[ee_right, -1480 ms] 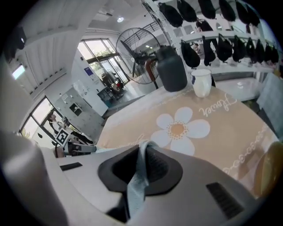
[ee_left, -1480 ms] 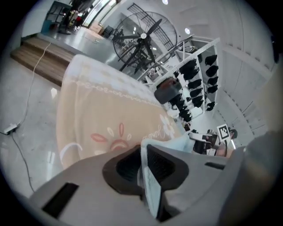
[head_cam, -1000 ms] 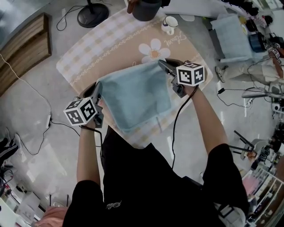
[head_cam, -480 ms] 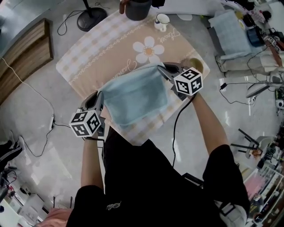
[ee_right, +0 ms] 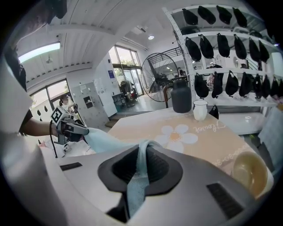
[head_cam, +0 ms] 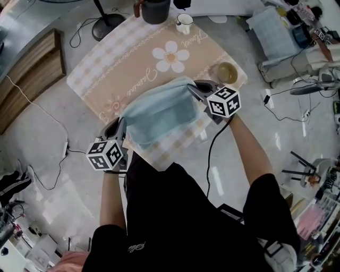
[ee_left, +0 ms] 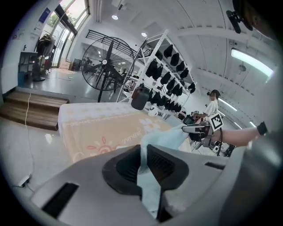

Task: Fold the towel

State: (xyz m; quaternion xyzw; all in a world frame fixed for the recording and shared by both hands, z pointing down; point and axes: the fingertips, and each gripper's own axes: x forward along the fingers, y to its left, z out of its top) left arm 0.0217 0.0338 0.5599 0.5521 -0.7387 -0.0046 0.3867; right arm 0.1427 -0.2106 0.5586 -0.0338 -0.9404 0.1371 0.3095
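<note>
the towel (head_cam: 159,114) is in the middle of the head view, lifted a bit over the near corner of the table (head_cam: 101,58) and stretched between the two grippers. the left gripper (head_cam: 120,124) is at the lower left end of the held edge. the right gripper (head_cam: 194,88) is at the upper right end. so the held edge runs slanted from lower left to upper right, and the rest of the towel hangs below that line, toward the person. both grippers are closed on the towel. in the left gripper view the pads (ee_left: 161,161) pinch a strip of pale blue cloth, and the right gripper view shows the same pinch. each hand has its own corner, so neither one is nearer. i think the next move has to carry both corners together, side by side, to lay the held edge down flat on the other half. count: one towel, two grippers, one table, one white cup (head_cam: 184,22), one bowl (head_cam: 227,72) and one dark jug (head_cam: 155,9), all three at the far end, well apart from the towel
</note>
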